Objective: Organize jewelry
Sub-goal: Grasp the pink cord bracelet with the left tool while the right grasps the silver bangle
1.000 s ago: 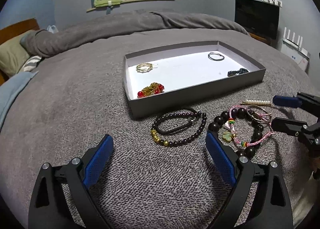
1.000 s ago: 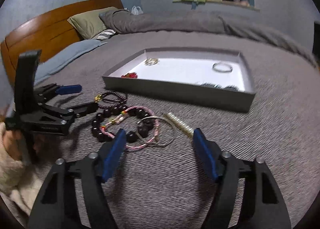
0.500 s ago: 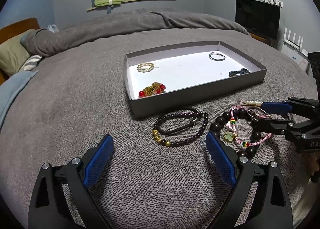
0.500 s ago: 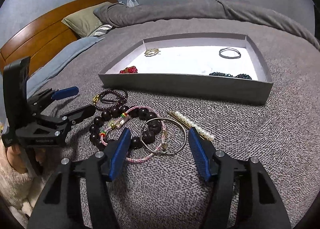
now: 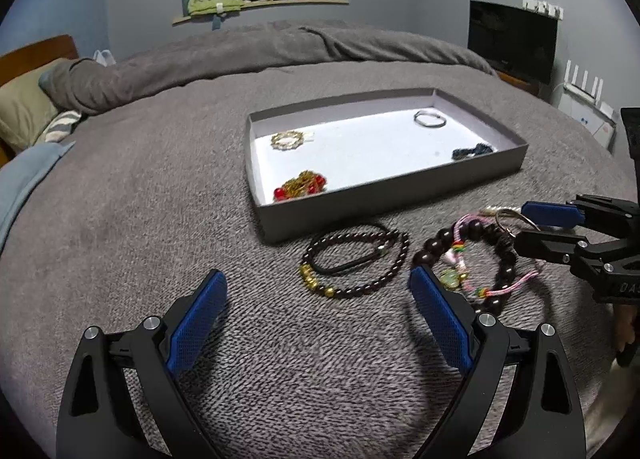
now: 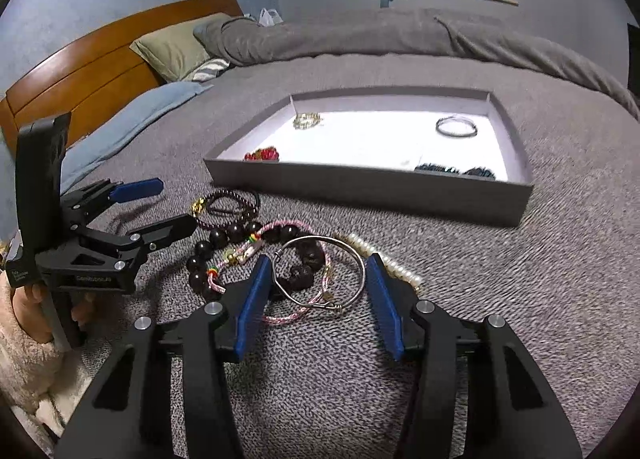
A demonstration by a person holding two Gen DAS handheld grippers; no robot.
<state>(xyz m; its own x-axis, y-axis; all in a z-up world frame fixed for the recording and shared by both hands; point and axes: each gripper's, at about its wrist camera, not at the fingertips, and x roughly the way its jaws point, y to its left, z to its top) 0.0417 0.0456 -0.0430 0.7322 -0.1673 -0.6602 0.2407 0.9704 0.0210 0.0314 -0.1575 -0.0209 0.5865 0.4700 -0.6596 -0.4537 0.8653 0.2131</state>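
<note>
The silver wire bangle [image 6: 320, 271] lies flat on the bed cover [image 6: 520, 279], overlapping a pink cord bracelet [image 6: 304, 311] and a large dark bead bracelet [image 6: 248, 235]. A pearl bar clip [image 6: 384, 259] lies just beside the bangle on its right, with its long axis running diagonally away toward the near wall of the grey tray [image 6: 360, 195].

The right gripper [image 6: 318, 299] is low over the cover with its jaws released and spread. The bangle sits between the two blue pads [image 6: 252, 299], and its far arc extends forward beyond the pad tips. The ring's plane is flat, so the jaws would close across its width. Whether either pad already touches the wire cannot be told.

The left gripper [image 5: 316, 319] is also released and holds nothing. It points at a small-bead bracelet with gold beads [image 5: 352, 263], which lies ahead of it and near the tray wall. The right gripper is clearly nearer to the bangle.

The tray already holds a gold bracelet [image 5: 287, 139], a red and gold piece [image 5: 300, 187], a silver ring bangle [image 5: 430, 119] and a dark beaded item [image 5: 472, 151].

Judgement: the step in hand is a grasp on the silver bangle. The overlapping pink cord could be caught together with it.
</note>
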